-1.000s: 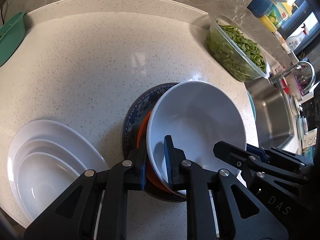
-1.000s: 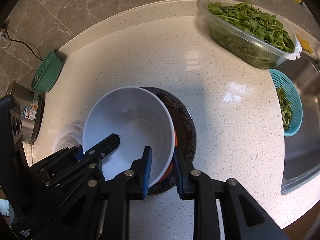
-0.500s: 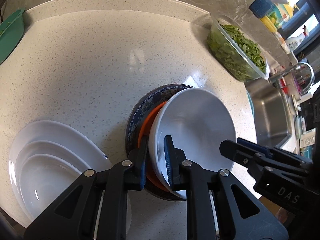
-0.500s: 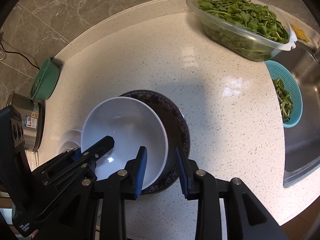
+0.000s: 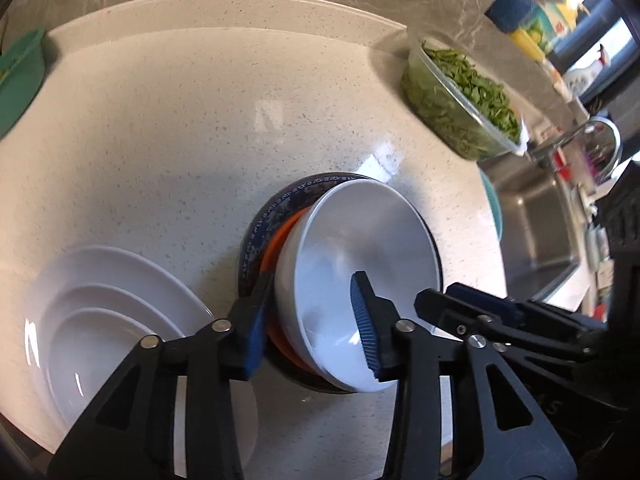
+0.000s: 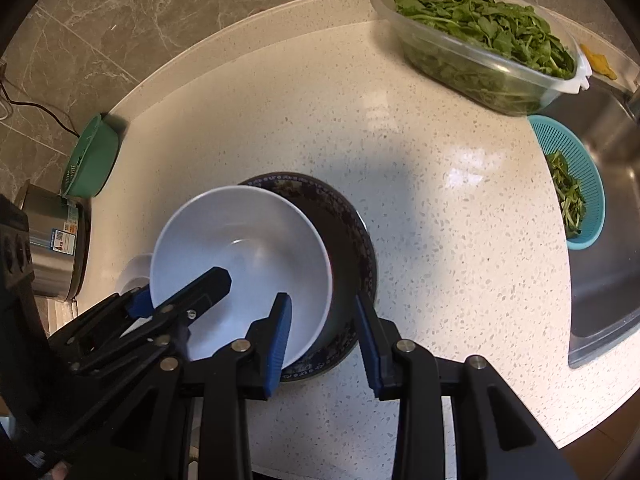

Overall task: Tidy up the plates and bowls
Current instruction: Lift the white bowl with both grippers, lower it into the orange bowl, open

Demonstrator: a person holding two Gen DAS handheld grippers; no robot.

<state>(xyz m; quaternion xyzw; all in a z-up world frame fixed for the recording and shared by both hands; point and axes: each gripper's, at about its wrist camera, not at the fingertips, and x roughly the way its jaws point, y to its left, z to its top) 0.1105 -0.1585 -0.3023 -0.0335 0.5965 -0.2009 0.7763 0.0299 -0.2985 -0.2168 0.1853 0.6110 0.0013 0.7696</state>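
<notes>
Clear tub of greens (image 6: pixel 486 36), blue colander (image 6: pixel 576 184), green basket (image 6: pixel 90 158), sink (image 6: pixel 612 240), steel pot (image 6: pixel 52 236)

My left gripper (image 5: pixel 312 320) and right gripper (image 6: pixel 322 338): black plastic fingers, ribbed blue pads, silver pivot screws; white lettering at 4 o'clock.

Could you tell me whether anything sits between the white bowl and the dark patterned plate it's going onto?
Yes: an orange dish lies on the dark patterned plate, under the white bowl, its edge showing on the left in the left wrist view.
</notes>
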